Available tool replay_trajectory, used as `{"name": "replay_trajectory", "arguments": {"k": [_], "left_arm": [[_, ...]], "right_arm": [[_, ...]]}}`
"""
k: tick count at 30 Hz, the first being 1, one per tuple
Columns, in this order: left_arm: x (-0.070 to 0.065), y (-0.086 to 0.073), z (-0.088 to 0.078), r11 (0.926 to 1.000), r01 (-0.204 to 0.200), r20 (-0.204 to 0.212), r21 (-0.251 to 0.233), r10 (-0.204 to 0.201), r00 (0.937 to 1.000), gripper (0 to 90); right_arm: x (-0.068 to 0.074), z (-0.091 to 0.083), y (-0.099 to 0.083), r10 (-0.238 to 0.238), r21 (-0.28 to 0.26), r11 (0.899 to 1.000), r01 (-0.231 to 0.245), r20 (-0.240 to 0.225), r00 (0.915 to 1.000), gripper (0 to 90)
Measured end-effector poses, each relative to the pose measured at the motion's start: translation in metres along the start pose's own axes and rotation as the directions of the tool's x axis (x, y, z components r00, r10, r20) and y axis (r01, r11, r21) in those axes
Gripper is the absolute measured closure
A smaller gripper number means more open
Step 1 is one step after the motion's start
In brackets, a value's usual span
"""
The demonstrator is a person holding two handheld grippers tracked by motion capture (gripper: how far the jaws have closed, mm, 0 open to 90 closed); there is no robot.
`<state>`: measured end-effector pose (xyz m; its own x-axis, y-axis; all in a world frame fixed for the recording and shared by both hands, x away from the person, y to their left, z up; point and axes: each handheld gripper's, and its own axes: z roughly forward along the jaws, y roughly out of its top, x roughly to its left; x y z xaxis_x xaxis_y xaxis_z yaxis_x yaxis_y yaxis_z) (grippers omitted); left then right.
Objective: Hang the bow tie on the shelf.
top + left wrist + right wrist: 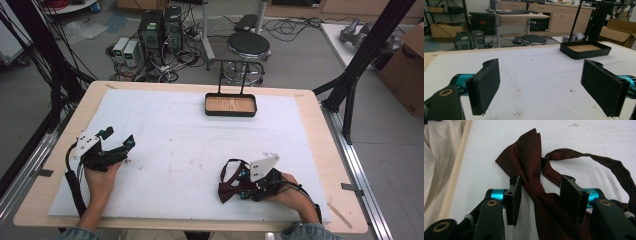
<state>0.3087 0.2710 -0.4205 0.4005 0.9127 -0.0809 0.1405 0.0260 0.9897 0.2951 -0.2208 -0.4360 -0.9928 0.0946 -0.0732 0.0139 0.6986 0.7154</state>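
Lab bench setup: light wooden table (60, 192) covered by a white foam mat (190, 145), PC towers, cables and a black round stool (248, 45) on the floor behind. A black shallow tray with a wooden base and tall wire handle (230, 105) sits at the far edge of the mat, nothing in it.

Work item: dark maroon satin bow tie with a thin neck strap (531, 170). It lies on the mat at the near right, well apart from the tray. The fabric is glossy, pleated into the centre knot, one wing fans out away from the jaws, and the strap loops off to the side.

Right gripper (540, 192): the jaws straddle the knot, part closed. One pad touches the knot's edge, the other stands clear of the fabric, so no clamp yet.

Left gripper (541, 85): jaws wide apart, nothing between them, parked over bare mat at the near left and aimed towards the tray.

Risks, my read:
- The knot sits off-centre towards one pad. Closing may shove it sideways or pinch only a fold, and slick satin then slips out on the lift.
- The strap loop lies close to the other jaw. It could get caught in the grip or snag and drag.
- A loose strap could catch the tray handle if the tie gets carried there.
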Motion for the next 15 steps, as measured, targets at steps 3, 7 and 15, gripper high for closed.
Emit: {"name": "replay_trajectory", "arguments": {"k": [3,7,15], "left_arm": [[-0.0001,-0.0001,0.0003,1.0000,0.004,-0.001,-0.001,-0.004,1.0000,16.1],[-0.0004,-0.0001,0.0003,1.0000,0.004,-0.001,-0.002,-0.004,1.0000,16.1],[-0.0003,-0.0007,0.0009,1.0000,0.008,-0.001,0.001,-0.008,1.0000,16.1]], "right_arm": [[0.0004,-0.0002,0.0000,-0.004,0.008,1.000,0.004,-0.002,1.0000,55.8],[0.0022,0.0011,0.0004,-0.031,0.028,0.999,0.031,-0.004,0.9995,61.8],[0.0023,-0.0005,0.0011,-0.029,0.031,0.999,0.029,-0.011,0.9995,71.2]]}}
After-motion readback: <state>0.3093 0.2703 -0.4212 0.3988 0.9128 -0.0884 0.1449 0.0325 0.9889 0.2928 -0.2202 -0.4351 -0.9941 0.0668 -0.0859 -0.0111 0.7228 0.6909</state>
